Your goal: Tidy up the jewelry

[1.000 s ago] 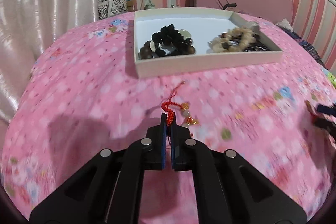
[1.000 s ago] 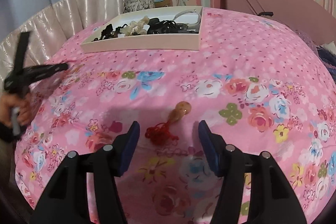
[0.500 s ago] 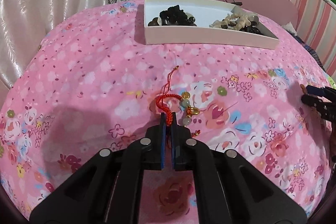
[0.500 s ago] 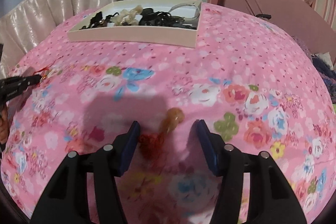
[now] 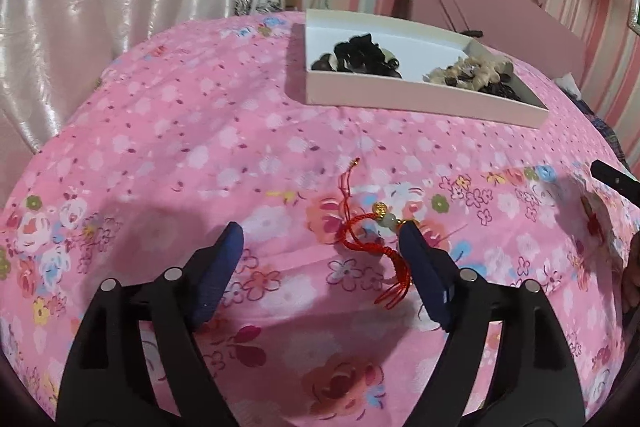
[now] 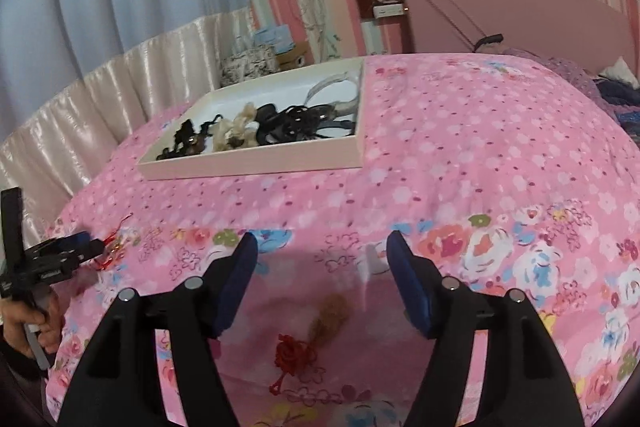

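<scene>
A bed [image 5: 168, 131] with a pink flowered cover is seen, and everything is carried by it. A flat white tray [image 5: 420, 101] is set near the far edge of the bed, with dark and pale beads already laid in it.

A red cord charm [image 5: 362, 233] with small gold and green beads is laid on the cover, well short of the tray. It is found between the blue pads of the left hand-held gripper [image 5: 320, 239], close to the right pad. Its long line runs slanted, from far-left to near-right. The jaws are being opened, and the charm is not pinched.

A second red knot charm [image 6: 298, 353] with a tan bead is laid low between the pads of the right hand-held gripper [image 6: 322, 247]. These jaws are being spread too, and nothing is pinched. This charm is probably picked up next.
</scene>
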`<state>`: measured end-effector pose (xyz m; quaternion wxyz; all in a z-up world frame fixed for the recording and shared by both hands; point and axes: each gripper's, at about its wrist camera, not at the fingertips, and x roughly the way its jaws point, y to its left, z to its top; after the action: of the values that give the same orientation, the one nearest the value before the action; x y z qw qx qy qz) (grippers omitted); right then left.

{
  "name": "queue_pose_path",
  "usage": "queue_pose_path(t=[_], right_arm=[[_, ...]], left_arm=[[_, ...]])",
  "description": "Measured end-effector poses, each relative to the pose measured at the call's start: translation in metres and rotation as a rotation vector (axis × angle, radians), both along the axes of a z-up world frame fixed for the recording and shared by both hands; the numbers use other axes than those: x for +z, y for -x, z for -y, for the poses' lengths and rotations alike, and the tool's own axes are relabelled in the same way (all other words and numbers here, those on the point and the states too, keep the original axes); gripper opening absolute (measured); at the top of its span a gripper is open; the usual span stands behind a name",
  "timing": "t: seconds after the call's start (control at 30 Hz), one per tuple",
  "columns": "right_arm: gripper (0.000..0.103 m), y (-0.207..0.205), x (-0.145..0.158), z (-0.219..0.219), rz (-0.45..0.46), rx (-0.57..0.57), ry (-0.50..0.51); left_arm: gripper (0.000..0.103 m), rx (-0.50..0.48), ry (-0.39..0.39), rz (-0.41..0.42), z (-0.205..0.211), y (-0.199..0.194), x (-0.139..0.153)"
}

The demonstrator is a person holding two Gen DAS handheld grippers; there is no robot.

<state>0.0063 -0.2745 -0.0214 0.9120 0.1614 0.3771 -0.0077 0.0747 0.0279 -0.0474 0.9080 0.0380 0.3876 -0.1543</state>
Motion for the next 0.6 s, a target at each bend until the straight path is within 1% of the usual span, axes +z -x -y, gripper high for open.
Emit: queue_pose_path(t=[0.1, 0.2, 0.4, 0.5, 0.6], right_arm=[[0.067, 0.001, 0.006, -0.007, 0.018, 0.005, 0.050], [0.068, 0.001, 0.008, -0.013, 0.023, 0.015, 0.094], [0.069, 0.008, 0.015, -0.016, 0.063, -0.014, 0.147], [0.073, 0.011, 0.019, -0.017, 0.084, -0.021, 0.169], [0.076, 0.011, 0.019, -0.017, 0.082, -0.020, 0.173]], left_arm=[[0.082, -0.001, -0.024, 0.025, 0.003, 0.005, 0.002], [0.082, -0.008, -0.040, 0.032, 0.005, 0.005, 0.002], [0.082, 0.008, -0.015, 0.036, -0.001, 0.005, 0.004], [0.082, 0.017, -0.017, 0.047, -0.002, 0.007, 0.005], [0.083, 0.023, -0.024, 0.062, -0.002, 0.008, 0.006]])
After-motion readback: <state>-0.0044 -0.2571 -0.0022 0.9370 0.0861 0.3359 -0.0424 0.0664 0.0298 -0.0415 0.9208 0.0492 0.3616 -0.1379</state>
